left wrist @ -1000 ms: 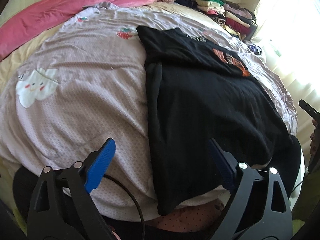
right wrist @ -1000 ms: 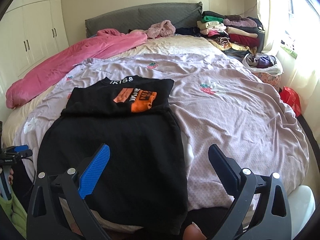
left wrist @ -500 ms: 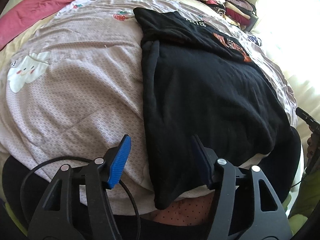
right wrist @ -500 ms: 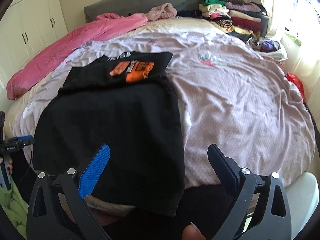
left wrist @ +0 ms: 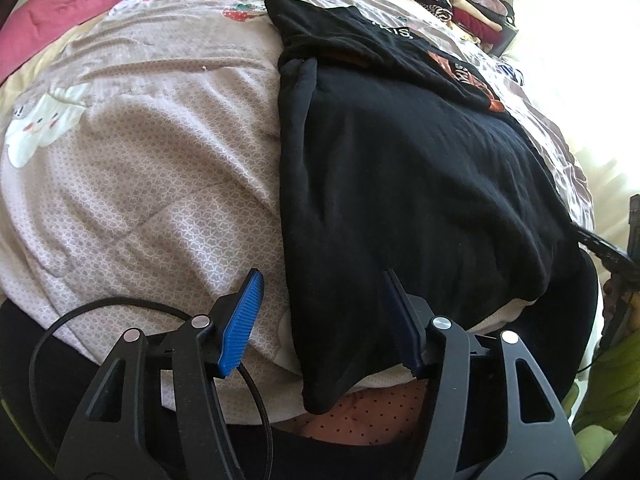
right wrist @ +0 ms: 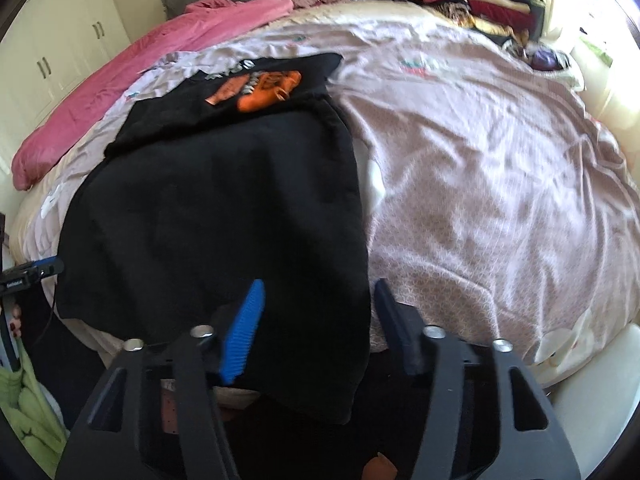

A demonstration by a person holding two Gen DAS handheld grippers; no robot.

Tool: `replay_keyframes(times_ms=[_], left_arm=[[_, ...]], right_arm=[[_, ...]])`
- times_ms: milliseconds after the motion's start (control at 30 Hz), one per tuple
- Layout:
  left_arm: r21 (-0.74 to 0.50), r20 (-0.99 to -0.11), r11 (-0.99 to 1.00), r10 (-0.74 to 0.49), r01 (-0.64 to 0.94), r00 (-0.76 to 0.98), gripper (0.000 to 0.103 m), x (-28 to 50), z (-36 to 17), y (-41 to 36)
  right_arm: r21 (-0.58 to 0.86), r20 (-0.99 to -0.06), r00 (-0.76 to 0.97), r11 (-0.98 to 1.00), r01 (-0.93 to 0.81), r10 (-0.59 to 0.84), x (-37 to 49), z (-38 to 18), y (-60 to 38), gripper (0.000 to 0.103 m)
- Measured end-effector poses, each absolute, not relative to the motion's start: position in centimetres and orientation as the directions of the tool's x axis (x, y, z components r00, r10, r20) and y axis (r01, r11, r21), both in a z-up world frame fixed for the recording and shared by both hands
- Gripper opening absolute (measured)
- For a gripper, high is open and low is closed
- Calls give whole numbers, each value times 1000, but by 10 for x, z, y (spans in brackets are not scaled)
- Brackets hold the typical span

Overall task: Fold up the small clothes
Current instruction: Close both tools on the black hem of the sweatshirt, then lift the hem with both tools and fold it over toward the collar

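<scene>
Left tool (left wrist: 320,312) and right tool (right wrist: 318,316) have both narrowed since a second ago and dropped to the hem, still gapped, not yet gripping. I see each straddling a near corner of the black garment (left wrist: 400,184) lying on the bed (left wrist: 140,160).

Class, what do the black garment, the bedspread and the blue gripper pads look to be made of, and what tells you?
Black garment: soft matte knit, probably fleecy cotton; thick rolled edge, no sheen.
Bedspread: thin quilted fabric, faint sheen; stitched lines, fine creases.
Pads: ribbed blue rubber or plastic; cannot tell which.
</scene>
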State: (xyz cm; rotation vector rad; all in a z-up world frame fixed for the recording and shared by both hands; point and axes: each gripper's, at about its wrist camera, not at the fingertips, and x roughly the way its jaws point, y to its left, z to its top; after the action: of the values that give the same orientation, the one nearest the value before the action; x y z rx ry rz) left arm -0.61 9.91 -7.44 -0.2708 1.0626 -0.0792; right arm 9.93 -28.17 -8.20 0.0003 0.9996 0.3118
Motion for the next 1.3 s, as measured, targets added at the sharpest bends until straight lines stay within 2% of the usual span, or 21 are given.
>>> replay_keyframes(times_ms=[33, 100, 167, 300, 333, 367, 433, 700, 800, 867, 933, 967, 1300], left_arm=[[-259, -851, 964, -195, -66, 487, 52, -6, -74, 99], [-260, -851, 963, -196, -67, 487, 52, -7, -74, 100], [-264, -852, 962, -198, -70, 484, 52, -7, -74, 101], [-290, -851, 955, -224, -69, 475, 52, -6, -75, 102], [-302, -850, 951, -236, -67, 472, 48, -5, -75, 101], [-309, -849, 949, -245, -64, 467, 37, -5, -75, 100], [-295, -855, 954, -236, -58, 462, 31, -4, -76, 96], [-266, -871, 962, -216, -55, 441, 31, -1, -83, 90], [-244, -873, 969, -198, -46, 445, 21, -1, -82, 86], [-244, -869, 969, -202, -37, 451, 8, -2, -79, 85], [-232, -862, 972, -194, -24, 468, 5, -5, -73, 83], [-230, -857, 973, -193, -19, 477, 4, -6, -69, 82], [-264, -765, 965, -210, 2, 609, 4, -15, -15, 98]], right_arm=[[146, -828, 497, 956, -256, 260, 100, -84, -282, 36], [150, -827, 496, 955, -257, 264, 101, -86, -282, 21], [155, -819, 503, 951, -266, 274, 100, -83, -283, 9], [177, -789, 528, 940, -293, 313, 96, -71, -285, 9], [182, -783, 532, 937, -299, 322, 95, -69, -285, 9], [184, -778, 536, 935, -305, 328, 94, -67, -284, 9], [184, -775, 537, 931, -316, 335, 93, -67, -282, 9], [187, -801, 504, 934, -303, 324, 98, -79, -282, 12], [181, -819, 484, 939, -293, 309, 100, -86, -283, 22], [188, -826, 472, 939, -287, 309, 101, -91, -285, 22], [192, -823, 474, 939, -286, 313, 100, -91, -287, 16], [194, -817, 480, 937, -290, 318, 99, -89, -288, 9], [213, -718, 590, 924, -318, 369, 89, -44, -289, 8]])
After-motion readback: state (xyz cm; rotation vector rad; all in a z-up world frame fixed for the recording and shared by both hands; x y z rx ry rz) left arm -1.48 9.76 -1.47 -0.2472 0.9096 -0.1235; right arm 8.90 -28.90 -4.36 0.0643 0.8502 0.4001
